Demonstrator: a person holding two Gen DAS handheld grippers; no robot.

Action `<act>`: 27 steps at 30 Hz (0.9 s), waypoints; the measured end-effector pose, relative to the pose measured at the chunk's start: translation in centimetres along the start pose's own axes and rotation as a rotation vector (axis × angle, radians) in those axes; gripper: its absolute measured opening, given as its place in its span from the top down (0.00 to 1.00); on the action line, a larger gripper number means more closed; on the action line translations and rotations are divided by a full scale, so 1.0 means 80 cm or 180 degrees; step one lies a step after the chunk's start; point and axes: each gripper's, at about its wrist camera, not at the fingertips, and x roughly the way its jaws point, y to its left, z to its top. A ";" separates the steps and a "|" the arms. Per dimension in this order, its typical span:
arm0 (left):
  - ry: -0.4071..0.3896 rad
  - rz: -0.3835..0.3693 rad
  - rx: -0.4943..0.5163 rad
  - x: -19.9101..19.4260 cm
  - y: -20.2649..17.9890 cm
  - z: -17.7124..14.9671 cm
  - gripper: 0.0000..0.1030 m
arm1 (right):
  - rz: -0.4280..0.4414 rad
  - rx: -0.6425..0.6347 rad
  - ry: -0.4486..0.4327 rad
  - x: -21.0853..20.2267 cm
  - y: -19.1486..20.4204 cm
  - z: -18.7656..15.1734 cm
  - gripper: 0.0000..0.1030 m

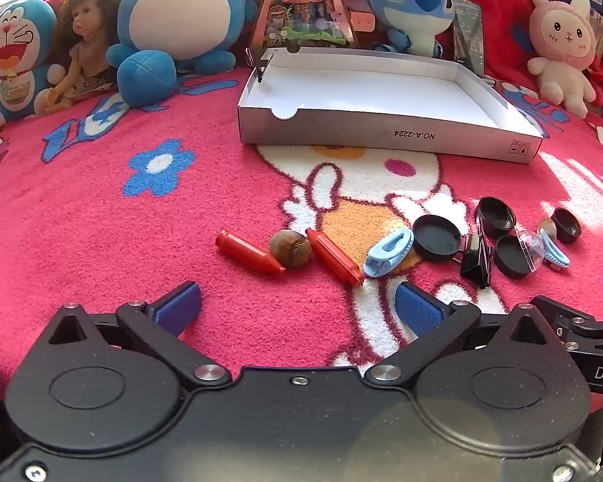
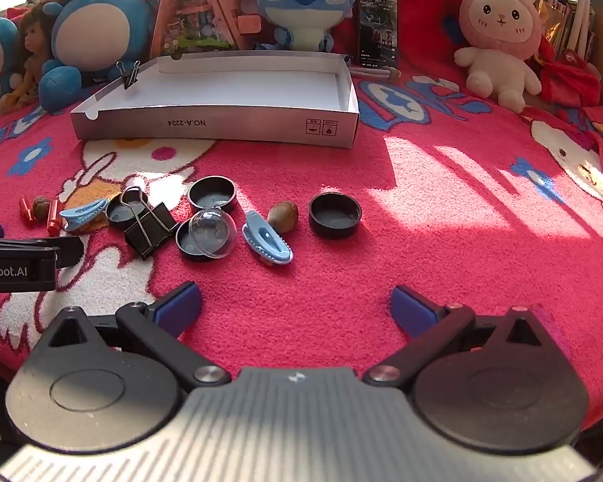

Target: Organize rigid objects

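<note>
Both grippers, left gripper (image 1: 297, 301) and right gripper (image 2: 295, 303), hover with jaws spread, empty. Best take the lone black cap (image 2: 335, 215) first, then carry it to the far box (image 2: 221, 122).

We see a pink cartoon blanket (image 2: 422, 241). On it lie a white box (image 2: 221, 122), black caps (image 2: 334, 215), blue clips (image 2: 267, 243) and nuts (image 2: 283, 216).
</note>
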 end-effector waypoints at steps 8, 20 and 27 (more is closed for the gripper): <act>0.0027 0.0010 0.0008 -0.001 0.000 -0.001 0.00 | 0.0003 0.0001 0.0015 -0.001 0.001 0.000 0.00; 0.0059 0.0018 0.0008 0.001 -0.001 0.002 0.00 | 0.0001 -0.0004 0.0014 0.000 0.001 0.000 0.00; 0.0066 0.0019 0.0007 0.001 -0.001 0.002 0.00 | -0.0002 -0.0005 0.0022 0.000 0.001 0.001 0.00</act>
